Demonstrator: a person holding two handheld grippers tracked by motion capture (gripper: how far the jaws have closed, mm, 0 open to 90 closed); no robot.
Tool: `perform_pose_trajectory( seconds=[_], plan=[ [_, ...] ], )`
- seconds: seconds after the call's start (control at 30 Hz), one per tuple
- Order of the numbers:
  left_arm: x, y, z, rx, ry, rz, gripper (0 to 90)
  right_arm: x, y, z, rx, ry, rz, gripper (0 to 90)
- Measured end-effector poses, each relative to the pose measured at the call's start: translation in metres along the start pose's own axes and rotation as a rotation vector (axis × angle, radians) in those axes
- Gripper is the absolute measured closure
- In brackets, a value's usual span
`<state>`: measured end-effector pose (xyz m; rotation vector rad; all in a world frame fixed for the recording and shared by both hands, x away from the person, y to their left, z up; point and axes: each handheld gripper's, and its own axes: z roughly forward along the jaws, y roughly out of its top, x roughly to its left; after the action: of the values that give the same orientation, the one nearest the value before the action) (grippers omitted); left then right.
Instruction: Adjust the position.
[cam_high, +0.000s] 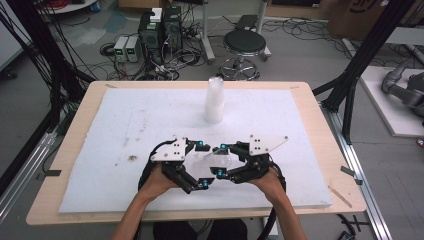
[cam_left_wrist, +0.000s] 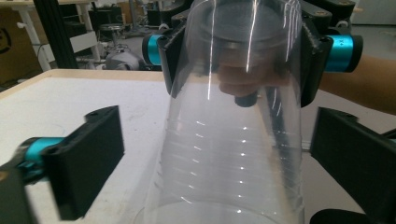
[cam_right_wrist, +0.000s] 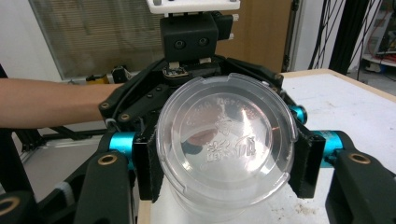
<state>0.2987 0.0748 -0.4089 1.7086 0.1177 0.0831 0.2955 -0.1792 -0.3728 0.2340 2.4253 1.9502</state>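
Observation:
A clear plastic cup (cam_high: 215, 159) lies on its side between my two grippers, just above the white mat near the table's front. My right gripper (cam_high: 220, 160) is shut on it. In the right gripper view its black pads (cam_right_wrist: 148, 170) press both sides of the cup (cam_right_wrist: 226, 140), whose embossed base faces the camera. My left gripper (cam_high: 204, 165) faces it from the left. In the left gripper view, its jaws stand apart on either side of the cup's wide end (cam_left_wrist: 229, 158), with a gap showing at the left pad (cam_left_wrist: 88, 158).
A stack of clear cups (cam_high: 214, 100) stands upright farther back on the white mat (cam_high: 125, 125). The mat covers most of the wooden table (cam_high: 327, 150). A stool (cam_high: 244, 44) and floor electronics (cam_high: 160, 32) lie beyond the far edge.

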Motion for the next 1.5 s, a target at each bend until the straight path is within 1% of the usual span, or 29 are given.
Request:
perform_pose_trajectory(
  seconds=[0.03, 0.07, 0.17, 0.27, 0.33, 0.47, 0.57, 0.73, 0.77, 0.8, 0.83, 0.87, 0.9, 1.0, 1.03, 1.1, 1.17, 1.2, 1.23, 1.27, 1.3, 1.33, 1.4, 1.43, 1.5],
  plan=[
    [0.000, 0.000, 0.000, 0.000, 0.000, 0.007, 11.0, 0.000, 0.000, 0.000, -0.003, 0.003, 0.003, 41.5],
    [-0.001, -0.001, 0.000, 0.000, -0.004, 0.005, 12.5, 0.000, 0.000, 0.000, -0.004, 0.001, 0.001, 41.5],
    [-0.001, -0.003, -0.001, 0.010, -0.009, -0.010, 13.6, 0.000, 0.000, 0.000, -0.010, 0.006, 0.001, 41.5],
    [0.000, -0.005, -0.002, 0.010, -0.007, -0.012, 16.0, 0.000, 0.000, 0.000, -0.013, 0.012, 0.002, 41.5],
    [-0.001, -0.006, -0.003, 0.006, 0.003, -0.004, 21.1, 0.000, 0.000, 0.000, -0.013, 0.014, 0.005, 41.5],
    [-0.002, -0.007, -0.004, 0.003, -0.005, 0.005, 29.1, -0.001, 0.000, 0.001, -0.018, 0.016, 0.008, 41.6],
    [-0.002, -0.007, -0.004, 0.006, -0.009, 0.002, 31.6, -0.001, -0.001, 0.000, -0.018, 0.016, 0.010, 41.7],
    [-0.001, -0.007, -0.005, 0.012, -0.001, 0.007, 34.9, -0.003, -0.002, 0.000, -0.018, 0.017, 0.008, 41.4],
    [-0.001, -0.007, -0.004, 0.015, -0.002, 0.006, 35.0, -0.002, -0.002, 0.000, -0.015, 0.016, 0.008, 40.4],
    [-0.001, -0.007, -0.004, 0.016, 0.001, 0.005, 35.1, -0.002, -0.003, 0.000, -0.011, 0.013, 0.009, 33.3],
    [-0.001, -0.007, -0.005, 0.018, 0.003, 0.004, 35.3, -0.002, -0.003, 0.001, -0.007, -0.005, 0.015, 22.0],
    [-0.001, -0.007, -0.005, 0.017, 0.006, 0.003, 35.4, -0.003, -0.002, 0.002, 0.002, -0.019, 0.036, 17.5],
    [-0.001, -0.007, -0.005, 0.017, 0.009, 0.003, 35.6, -0.004, -0.002, 0.002, 0.008, -0.019, 0.044, 17.5],
    [0.000, -0.008, -0.007, 0.019, 0.014, 0.005, 35.7, -0.003, -0.002, 0.001, 0.003, -0.017, 0.045, 17.0],
    [0.000, -0.008, -0.008, 0.020, 0.018, 0.002, 35.7, -0.003, -0.002, 0.001, 0.011, -0.017, 0.049, 15.2],
    [0.000, -0.008, -0.009, 0.026, 0.019, 0.001, 35.7, -0.003, -0.002, 0.000, 0.021, -0.022, 0.045, 14.9],
    [-0.001, -0.006, -0.012, 0.052, 0.024, -0.005, 35.7, -0.003, -0.002, -0.001, 0.040, -0.027, 0.037, 14.8],
    [-0.001, -0.005, -0.013, 0.082, 0.020, -0.008, 35.7, -0.003, -0.001, -0.001, 0.058, -0.028, 0.034, 14.9],
    [-0.001, -0.002, -0.014, 0.123, 0.014, -0.007, 35.7, -0.003, -0.001, -0.002, 0.082, -0.034, 0.025, 14.9],
    [0.000, 0.001, -0.016, 0.168, 0.015, 0.002, 35.7, -0.002, 0.000, -0.002, 0.113, -0.035, 0.023, 14.9],
    [0.000, 0.005, -0.017, 0.206, 0.012, 0.002, 35.7, -0.002, 0.001, -0.002, 0.140, -0.034, 0.010, 14.9],
    [0.001, 0.008, -0.019, 0.238, 0.008, -0.003, 35.7, -0.002, 0.002, -0.003, 0.170, -0.024, 0.000, 14.9],
    [0.003, 0.016, -0.022, 0.309, 0.004, -0.007, 35.7, -0.003, 0.005, -0.003, 0.240, -0.028, -0.019, 14.9],
    [0.003, 0.019, -0.023, 0.343, 0.004, -0.009, 35.7, -0.004, 0.007, -0.004, 0.276, -0.031, -0.021, 14.9],
    [0.005, 0.026, -0.024, 0.408, -0.003, -0.022, 35.6, -0.006, 0.011, -0.003, 0.359, -0.038, -0.046, 14.9]
  ],
)
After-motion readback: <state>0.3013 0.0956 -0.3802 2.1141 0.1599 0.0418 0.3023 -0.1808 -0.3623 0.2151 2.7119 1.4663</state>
